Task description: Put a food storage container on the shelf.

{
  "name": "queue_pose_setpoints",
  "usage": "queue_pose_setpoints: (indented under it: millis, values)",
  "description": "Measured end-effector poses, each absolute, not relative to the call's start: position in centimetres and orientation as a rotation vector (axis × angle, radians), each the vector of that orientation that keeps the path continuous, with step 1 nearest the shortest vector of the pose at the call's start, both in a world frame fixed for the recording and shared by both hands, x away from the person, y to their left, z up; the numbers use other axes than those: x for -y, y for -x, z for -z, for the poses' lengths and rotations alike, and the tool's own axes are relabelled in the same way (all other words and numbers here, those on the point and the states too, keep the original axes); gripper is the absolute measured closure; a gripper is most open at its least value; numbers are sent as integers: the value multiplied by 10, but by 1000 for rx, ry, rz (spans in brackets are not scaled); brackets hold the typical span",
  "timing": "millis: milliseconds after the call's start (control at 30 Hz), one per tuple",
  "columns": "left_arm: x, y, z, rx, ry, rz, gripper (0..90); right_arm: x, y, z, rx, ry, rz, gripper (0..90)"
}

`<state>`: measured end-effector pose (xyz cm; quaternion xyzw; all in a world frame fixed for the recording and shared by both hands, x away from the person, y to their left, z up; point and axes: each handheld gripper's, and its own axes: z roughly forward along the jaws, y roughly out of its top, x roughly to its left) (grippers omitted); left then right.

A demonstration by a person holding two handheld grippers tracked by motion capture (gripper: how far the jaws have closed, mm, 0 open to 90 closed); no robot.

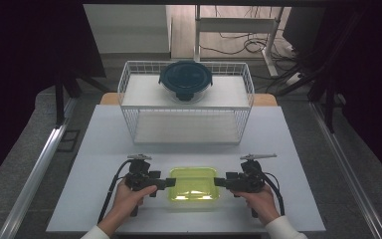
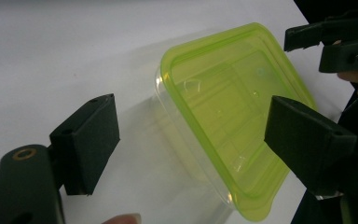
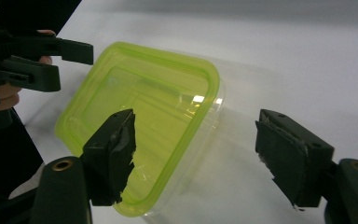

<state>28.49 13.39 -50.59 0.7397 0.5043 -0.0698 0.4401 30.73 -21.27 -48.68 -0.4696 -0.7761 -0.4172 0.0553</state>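
The green-lidded plastic box (image 1: 193, 183) looks light, slick and flexible; both grippers' jaws stand apart beside its 2 short ends, best gripped there.

white table (image 1: 104, 144), green-lidded clear container (image 1: 193, 183) near its front edge, white wire rack (image 1: 186, 117) behind
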Motion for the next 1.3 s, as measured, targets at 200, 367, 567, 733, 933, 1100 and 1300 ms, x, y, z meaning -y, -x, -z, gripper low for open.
queue_pose_setpoints:
  millis: [200, 367, 567, 733, 933, 1100, 1300]
  values:
    - [-132, -288, 511, -1261, -1820, 228, 209, 208, -309, 491, 2343, 1403, 1256, 364]
    - [-130, -289, 515, -1266, -1825, 256, 237, 204, -310, 496, 2329, 1407, 1226, 401]
    - [-129, -290, 518, -1264, -1821, 315, 323, 201, -312, 502, 2290, 1412, 1202, 469]
    - [-126, -289, 519, -1265, -1804, 368, 390, 201, -312, 505, 2248, 1415, 1193, 541]
    - [-125, -288, 520, -1280, -1817, 357, 480, 204, -313, 507, 2190, 1434, 1189, 618]
    - [-126, -287, 518, -1296, -1819, 348, 558, 206, -313, 508, 2175, 1467, 1179, 691]
    - [-126, -283, 513, -1296, -1814, 309, 660, 209, -310, 503, 2151, 1501, 1202, 742]
